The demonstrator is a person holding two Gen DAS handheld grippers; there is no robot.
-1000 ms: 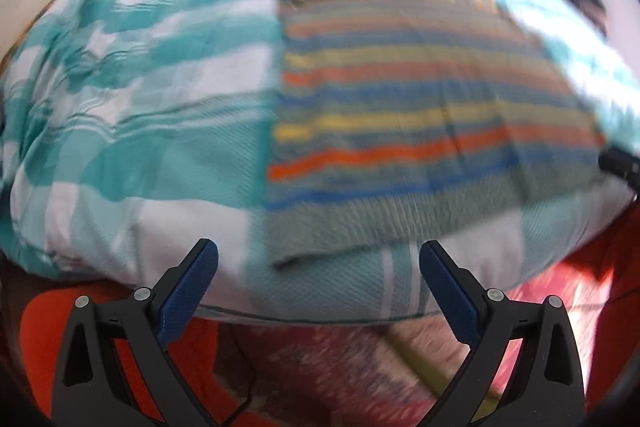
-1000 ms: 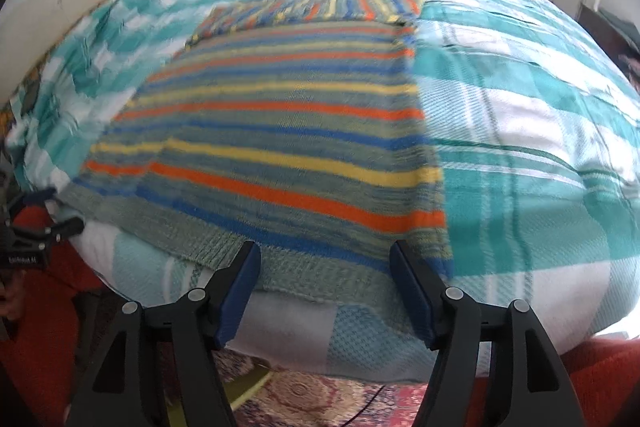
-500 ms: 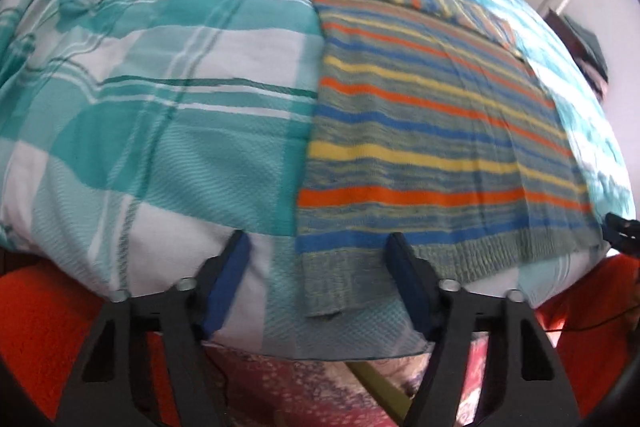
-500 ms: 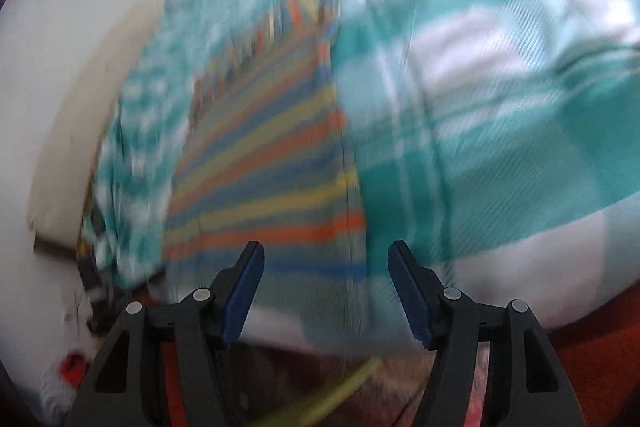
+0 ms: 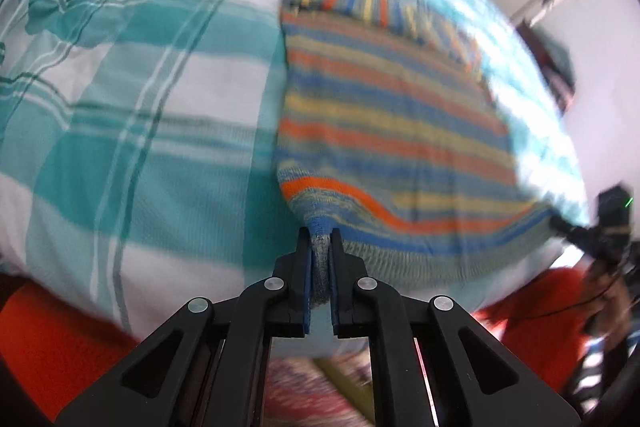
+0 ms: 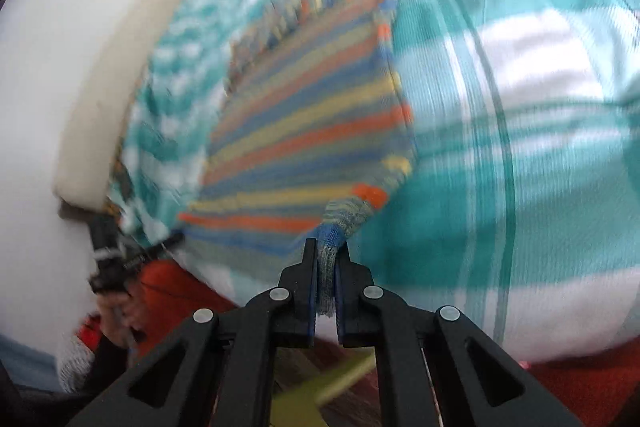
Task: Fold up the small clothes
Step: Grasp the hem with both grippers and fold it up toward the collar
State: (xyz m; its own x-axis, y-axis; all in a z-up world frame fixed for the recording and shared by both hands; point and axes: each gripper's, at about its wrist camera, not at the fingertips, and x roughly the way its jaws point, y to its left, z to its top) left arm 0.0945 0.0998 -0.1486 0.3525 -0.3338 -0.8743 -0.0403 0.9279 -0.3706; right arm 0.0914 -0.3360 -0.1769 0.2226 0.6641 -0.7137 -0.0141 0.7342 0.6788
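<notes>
**Both grippers clamped on the sweater's bottom corners**

So the striped sweater [image 5: 384, 131] lies flat on the bed [image 5: 120, 115], its hem running along the bed's near edge and the rest stretching toward the far side. Both views are motion-blurred, so the stripes smear and the far end of the sweater, where a band of stripes runs crosswise, is hard to read. Can't tell if that's a folded sleeve or a collar.

The left gripper [image 5: 320, 247] has just been closing and now pinches the hem corner on its side, a bunched bit of knit squeezed between the pads. The right gripper [image 6: 326, 259] has just been closing too and is clenched on the opposite hem corner, fabric pulled up into a little peak. Each gripper shows up small and blurry at the edge of the other's view.

Around it: teal and white checked bedding, a pale headboard [image 6: 108, 99] on the left in the right wrist view, an orange blanket [image 5: 52, 339] hanging below the bed's near edge, and a patterned rug [image 5: 296, 387] mostly hidden behind the gripper arms. A white wall [image 5: 600, 47] with something dark on it sits beyond the bed's far corner.
</notes>
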